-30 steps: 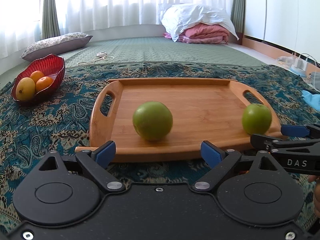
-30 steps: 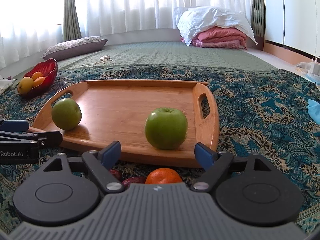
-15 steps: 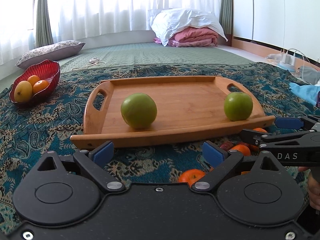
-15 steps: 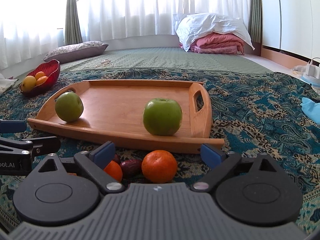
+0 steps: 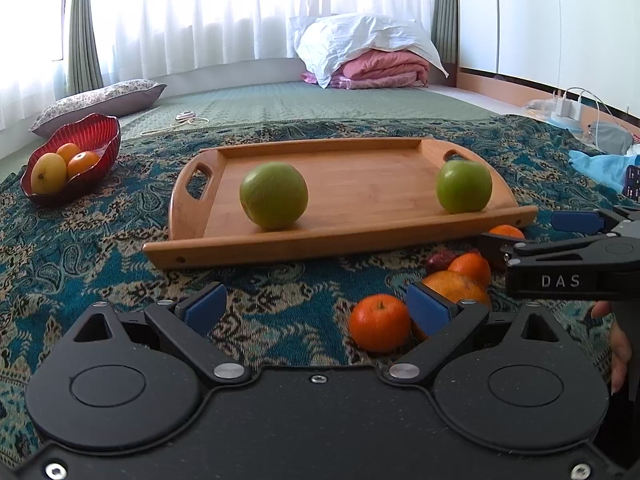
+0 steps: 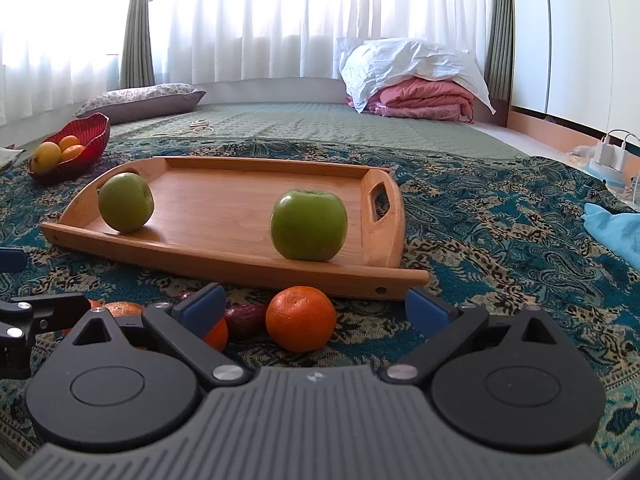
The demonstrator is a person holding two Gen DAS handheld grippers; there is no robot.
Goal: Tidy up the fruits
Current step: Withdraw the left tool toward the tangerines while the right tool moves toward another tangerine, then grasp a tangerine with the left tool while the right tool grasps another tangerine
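A: Quick status, both grippers?

B: My left gripper (image 5: 316, 308) and right gripper (image 6: 316, 306) are both released, nothing between the pads. Jaws have just been opening wider on each side.

A: What changed?

B: I've backed off from the wooden tray (image 5: 360, 236). A second ago its near rim sat right at my jaws; now it's well ahead, and the loose pile has come into view. Two green apples (image 6: 308, 225) sit on the tray, apart.

A: Where's the next fruit?

B: In the right view, an orange mandarin (image 6: 301, 318) lies just ahead, between my right jaws' line. A dark red date (image 6: 245, 320) touches its left side. In the left view, another mandarin (image 5: 379, 323) sits beside my right pad.

A: Meaning?

B: Apples look placed; mandarins likely next. The red bowl (image 5: 94, 136) far left already holds some citrus.
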